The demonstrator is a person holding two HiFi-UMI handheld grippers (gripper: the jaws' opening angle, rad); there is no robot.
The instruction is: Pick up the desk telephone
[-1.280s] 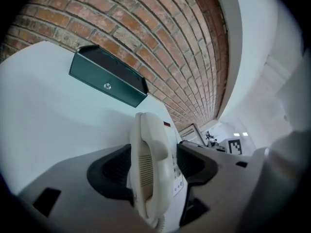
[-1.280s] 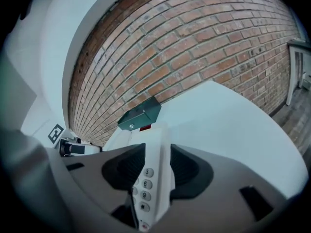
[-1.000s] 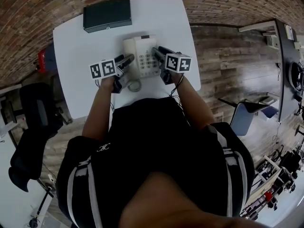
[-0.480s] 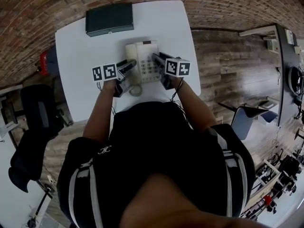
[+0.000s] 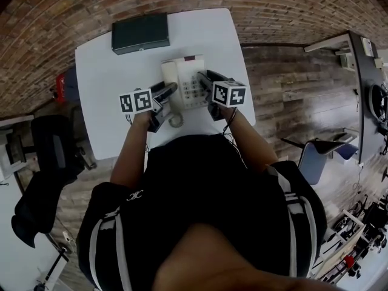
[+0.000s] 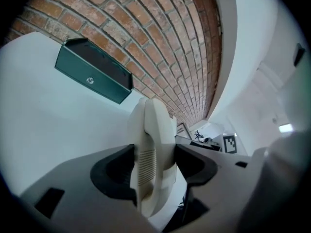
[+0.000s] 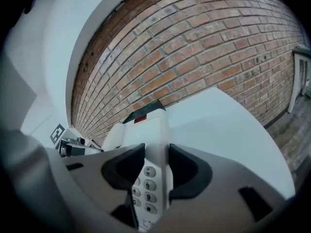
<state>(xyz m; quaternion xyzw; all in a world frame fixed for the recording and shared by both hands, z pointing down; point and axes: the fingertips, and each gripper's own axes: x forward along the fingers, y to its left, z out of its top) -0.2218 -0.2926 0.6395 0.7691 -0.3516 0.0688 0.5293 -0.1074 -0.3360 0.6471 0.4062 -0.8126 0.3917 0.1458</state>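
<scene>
Against a brick wall (image 5: 54, 17), one white table (image 5: 97, 90) is seen over a wood-plank floor (image 5: 291, 71). From the left are counted one black chair (image 5: 51, 156), one dark green box (image 5: 140, 33) at the table's far edge, one cream desk telephone (image 5: 185, 77) nearer the front, and two grippers. The left gripper (image 5: 169, 89) is clamped on the telephone's handset side, the right gripper (image 5: 204, 77) on its keypad edge. The handset's slotted grille (image 6: 145, 165) is shown only by the left gripper view, and legible key digits (image 7: 148, 183) only by the right gripper view. The coiled cord (image 5: 175, 120) is shown only by the head view.
</scene>
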